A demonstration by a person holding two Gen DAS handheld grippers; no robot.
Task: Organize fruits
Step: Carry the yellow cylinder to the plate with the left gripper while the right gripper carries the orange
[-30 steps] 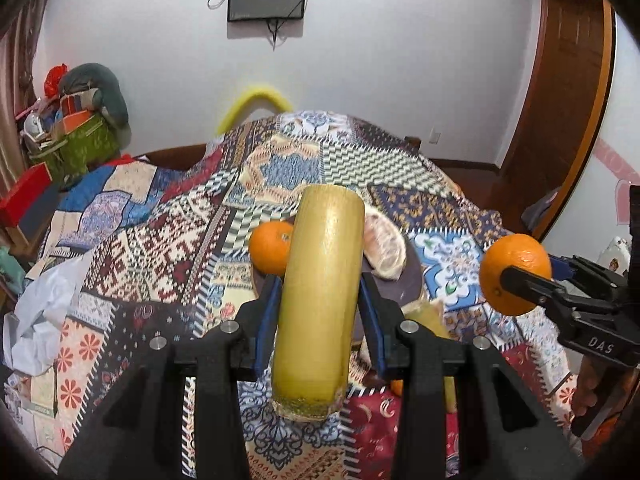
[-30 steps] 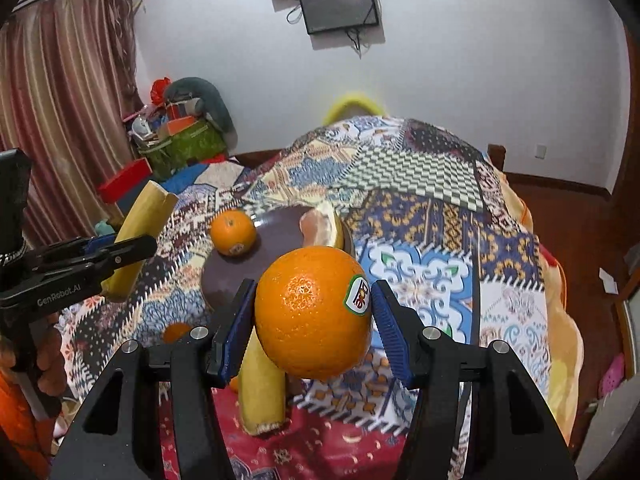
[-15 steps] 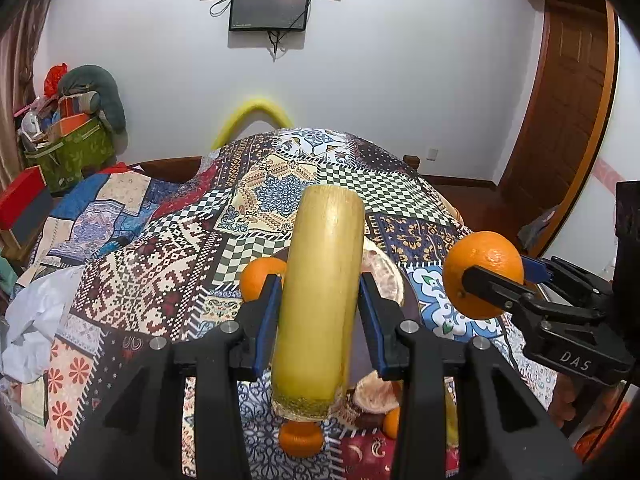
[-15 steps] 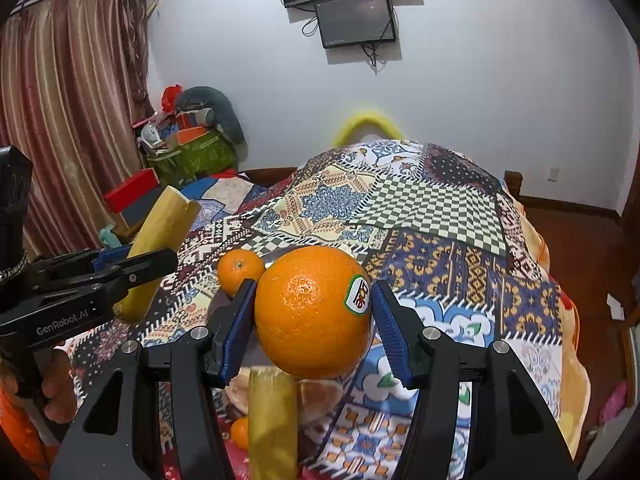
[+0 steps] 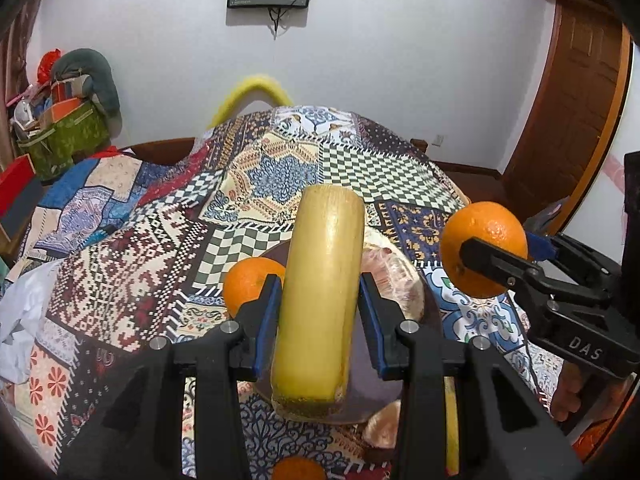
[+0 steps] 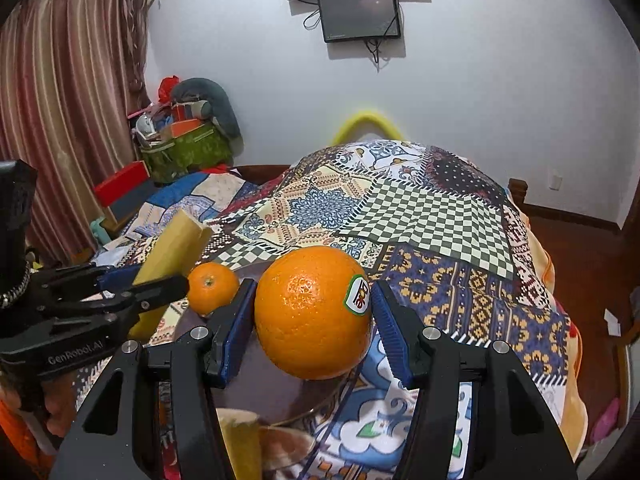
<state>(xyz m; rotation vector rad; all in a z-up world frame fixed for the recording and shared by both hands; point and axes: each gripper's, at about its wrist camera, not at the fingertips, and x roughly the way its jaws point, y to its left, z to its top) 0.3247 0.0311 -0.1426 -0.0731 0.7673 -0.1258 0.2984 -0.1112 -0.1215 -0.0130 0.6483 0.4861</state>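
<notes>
Above the plate (image 5: 430, 320), on the quilt (image 5: 120, 280), we carried both fruits. On the left, the left gripper (image 5: 320, 316) had its jaws partly open and pressed on the cane (image 5: 322, 300), a yellow stalk piece pointing forward. On the right, the right gripper (image 6: 314, 330) clamped the orange (image 6: 312, 312) between wider jaws. We judged the step as carrying fruit to the plate, where a mandarin (image 5: 250, 280) and a pomelo piece (image 5: 394, 280) already lay. Next, each hand needed a free spot to lower into. Compared with a second earlier, the plate was nearer and more under the grippers.
</notes>
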